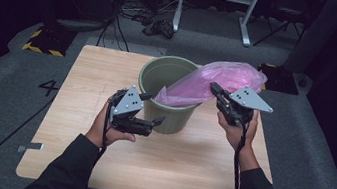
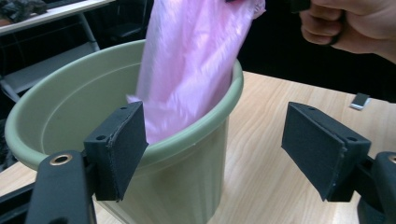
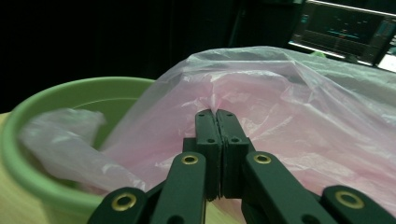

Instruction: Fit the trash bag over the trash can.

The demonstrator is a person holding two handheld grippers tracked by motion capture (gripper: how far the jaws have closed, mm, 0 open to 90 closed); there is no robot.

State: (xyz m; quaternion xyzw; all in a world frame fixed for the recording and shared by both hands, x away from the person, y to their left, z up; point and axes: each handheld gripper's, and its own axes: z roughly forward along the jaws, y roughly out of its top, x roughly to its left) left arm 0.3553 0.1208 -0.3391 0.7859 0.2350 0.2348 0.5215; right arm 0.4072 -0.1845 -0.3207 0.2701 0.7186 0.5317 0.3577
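The pink plastic bag [image 1: 211, 83] lies half inside the green bin [image 1: 156, 75], its lower end down in the bin and its upper part draped over the rim toward the right gripper [image 1: 217, 92]. That gripper's jaws are pressed together on a fold of the bag, the film bunching right at their tips, with the bin just beyond and to their left. The left gripper [image 1: 152, 108] sits beside the bin's near wall, jaws spread wide and holding nothing; the rim and the bag's lower end stand just ahead, between its pads [image 2: 122, 147]. Both rest over a wooden table [image 1: 94, 73].
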